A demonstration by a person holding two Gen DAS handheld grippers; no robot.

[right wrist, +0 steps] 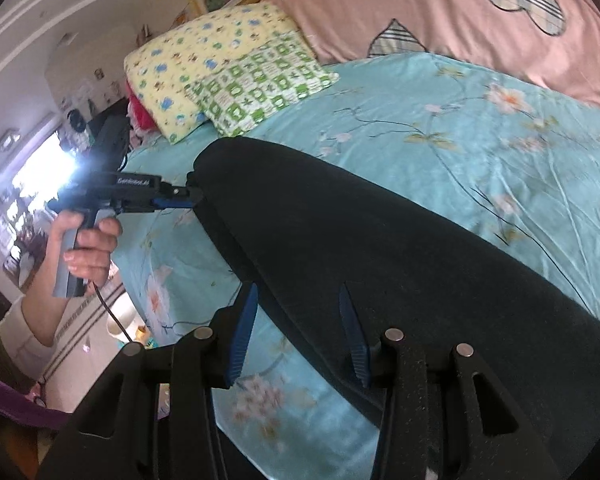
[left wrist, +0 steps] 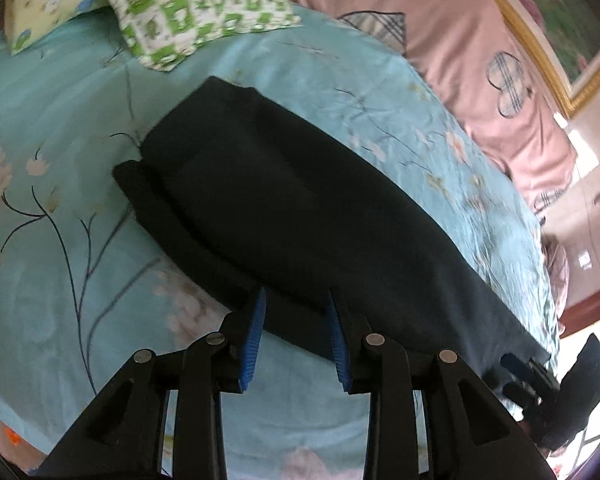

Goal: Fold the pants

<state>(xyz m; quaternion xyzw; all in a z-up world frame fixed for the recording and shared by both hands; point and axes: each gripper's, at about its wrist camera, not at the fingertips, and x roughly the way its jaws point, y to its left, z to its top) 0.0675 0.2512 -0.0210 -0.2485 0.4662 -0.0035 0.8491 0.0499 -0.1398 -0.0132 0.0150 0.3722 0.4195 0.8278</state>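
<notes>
Black pants (left wrist: 292, 216) lie folded lengthwise in a long strip on the turquoise flowered bedsheet (left wrist: 60, 220). My left gripper (left wrist: 296, 312) is open, its blue pads at the near long edge of the pants. In the right wrist view the pants (right wrist: 380, 248) run from lower right to the middle. My right gripper (right wrist: 298, 312) is open, its blue pads astride the pants' near edge. The left gripper (right wrist: 180, 196) also shows there, held by a hand, its tips touching the far end of the pants. The right gripper shows in the left wrist view (left wrist: 536, 376) at the pants' other end.
A green-checked pillow (left wrist: 196, 4) and a yellow pillow (left wrist: 52, 0) lie at the head of the bed. A pink quilt (left wrist: 440, 48) with plaid hearts is bunched along the far side. A framed picture (left wrist: 560, 20) hangs behind it. The bed edge is close to me.
</notes>
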